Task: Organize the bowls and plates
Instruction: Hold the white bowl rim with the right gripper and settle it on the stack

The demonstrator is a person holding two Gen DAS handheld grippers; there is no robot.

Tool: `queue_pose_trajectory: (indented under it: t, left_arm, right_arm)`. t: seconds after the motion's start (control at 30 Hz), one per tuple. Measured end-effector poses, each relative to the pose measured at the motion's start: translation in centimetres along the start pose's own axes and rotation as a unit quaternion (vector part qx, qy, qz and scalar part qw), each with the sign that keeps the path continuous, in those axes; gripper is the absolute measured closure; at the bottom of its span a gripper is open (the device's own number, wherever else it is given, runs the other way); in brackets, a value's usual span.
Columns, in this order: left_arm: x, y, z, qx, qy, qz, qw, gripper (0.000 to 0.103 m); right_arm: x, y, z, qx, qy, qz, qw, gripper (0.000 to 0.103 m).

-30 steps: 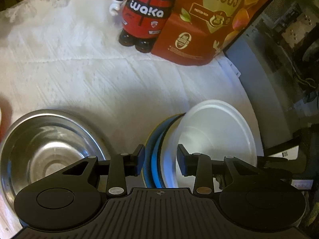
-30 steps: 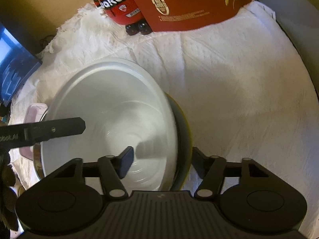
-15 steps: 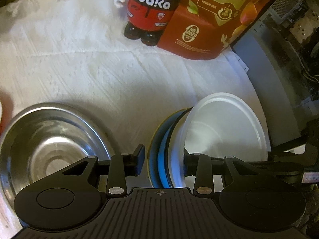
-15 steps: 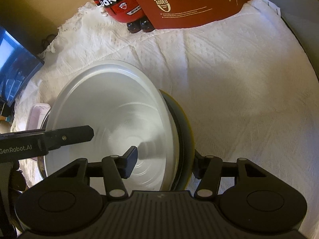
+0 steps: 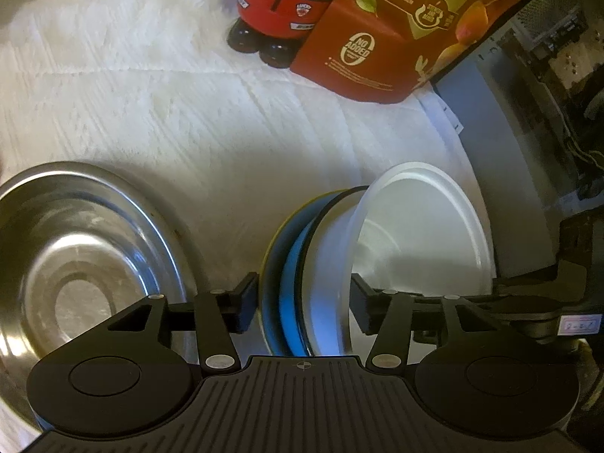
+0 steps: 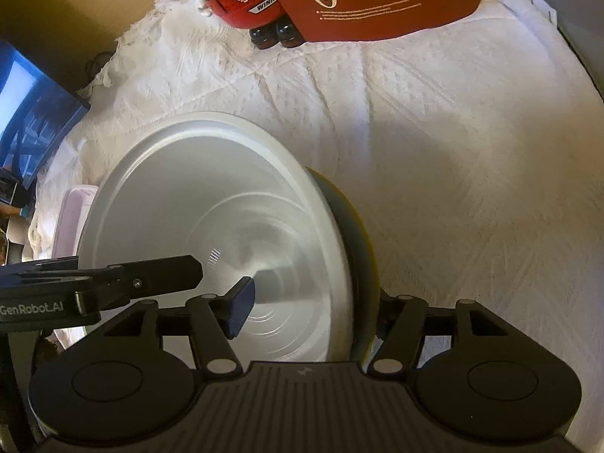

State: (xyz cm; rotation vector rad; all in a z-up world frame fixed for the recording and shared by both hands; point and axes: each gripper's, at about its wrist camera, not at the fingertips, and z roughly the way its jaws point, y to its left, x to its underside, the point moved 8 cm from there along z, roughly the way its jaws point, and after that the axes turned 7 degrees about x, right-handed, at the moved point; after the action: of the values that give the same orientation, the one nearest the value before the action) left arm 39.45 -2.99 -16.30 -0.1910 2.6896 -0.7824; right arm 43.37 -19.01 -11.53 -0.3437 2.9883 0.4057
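A white bowl lies nested on top of a stack with a blue plate and a yellow-rimmed dish under it, on a white cloth. My left gripper straddles the stack's near rim. Its jaws are opening, and a thin gap shows beside the left pad. At the opposite rim, my right gripper has one finger inside the white bowl, clear of its wall. The other finger is hidden behind the yellow-rimmed dish. Its jaws are opening too.
A steel bowl sits on the cloth left of the stack. A red-and-black toy figure and a red egg carton box stand at the back. A grey case borders the cloth's right edge. A pale container lies beyond the stack.
The left jaws have spread wider around the stack's rim. The right jaws have opened a little. Both views have shifted slightly toward the toy and box.
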Motion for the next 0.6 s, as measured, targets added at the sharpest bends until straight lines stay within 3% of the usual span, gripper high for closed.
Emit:
queue_pose_trajectory:
  t: [0.17,0.37,0.6]
  left_arm:
    - [-0.18,-0.20,0.02,0.010,0.004,-0.013,0.9999,0.042]
    - [-0.04,-0.58,0.04,-0.005,0.015,-0.003,0.9999,0.042]
    - [0.12,-0.23,0.06,-0.007,0.019,-0.012,0.9997,0.042]
  right_arm:
    - [-0.36,-0.27,0.05,-0.009,0.002,0.001,1.000,0.039]
    - [-0.10,-0.17,-0.10,-0.010,-0.002,-0.001,1.000,0.039]
    - [-0.21,0.06,-0.12,0.008,0.000,0.003,1.000,0.039]
